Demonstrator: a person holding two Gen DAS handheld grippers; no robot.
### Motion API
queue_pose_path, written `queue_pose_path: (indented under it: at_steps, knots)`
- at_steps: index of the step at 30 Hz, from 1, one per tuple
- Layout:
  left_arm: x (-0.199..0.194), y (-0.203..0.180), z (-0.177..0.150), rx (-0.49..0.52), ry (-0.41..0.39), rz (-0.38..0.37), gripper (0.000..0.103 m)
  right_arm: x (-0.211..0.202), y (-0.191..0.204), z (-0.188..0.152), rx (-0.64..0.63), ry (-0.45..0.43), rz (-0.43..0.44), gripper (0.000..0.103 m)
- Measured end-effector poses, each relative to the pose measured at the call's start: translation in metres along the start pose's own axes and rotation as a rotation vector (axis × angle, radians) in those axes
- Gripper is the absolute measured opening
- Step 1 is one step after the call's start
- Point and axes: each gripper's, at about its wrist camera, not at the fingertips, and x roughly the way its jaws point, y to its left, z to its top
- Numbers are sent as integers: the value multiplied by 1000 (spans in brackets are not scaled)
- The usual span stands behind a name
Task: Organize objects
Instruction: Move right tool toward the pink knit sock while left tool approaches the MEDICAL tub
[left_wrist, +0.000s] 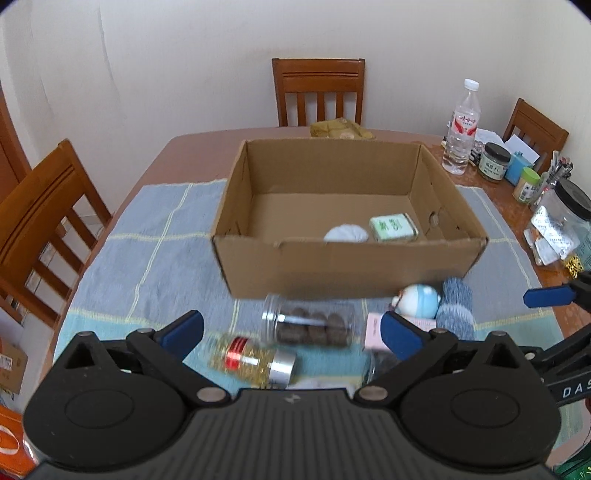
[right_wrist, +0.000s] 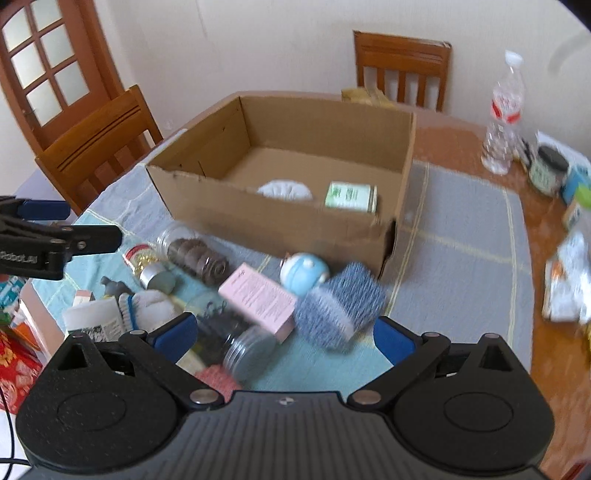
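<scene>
We see clutter along the surface's (left_wrist: 177, 147) far right edge: a water bottle (left_wrist: 461, 129), jars and blister packs. Near us, a jar of dark rounds (left_wrist: 310, 323), a gold-filled jar (left_wrist: 255, 360), a pink carton (right_wrist: 258, 301), a blue toy (right_wrist: 304, 273) and a rolled blue sock (right_wrist: 340, 306) crowd before the cardboard box (left_wrist: 332, 266), which holds a green tin (left_wrist: 393, 228) and a white lump (left_wrist: 346, 233). Our left gripper (left_wrist: 291, 332) and right gripper (right_wrist: 282, 334) both gape, empty.
</scene>
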Motion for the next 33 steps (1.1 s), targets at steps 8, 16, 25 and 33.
queue_pose_path:
  at_steps: [8, 16, 25, 33]
  knots:
    - [-14, 25, -36, 29, 0, -79, 102, 7, 28, -41, 104, 18, -96, 103]
    - [-22, 45, -75, 204, 21, -178, 102, 17, 60, -77, 256, 41, -175, 103]
    - [-21, 64, -95, 303, 42, -247, 102, 41, 88, -94, 284, 12, -277, 103]
    - [-17, 67, -101, 340, 63, -275, 102, 64, 85, -95, 296, -35, -352, 103]
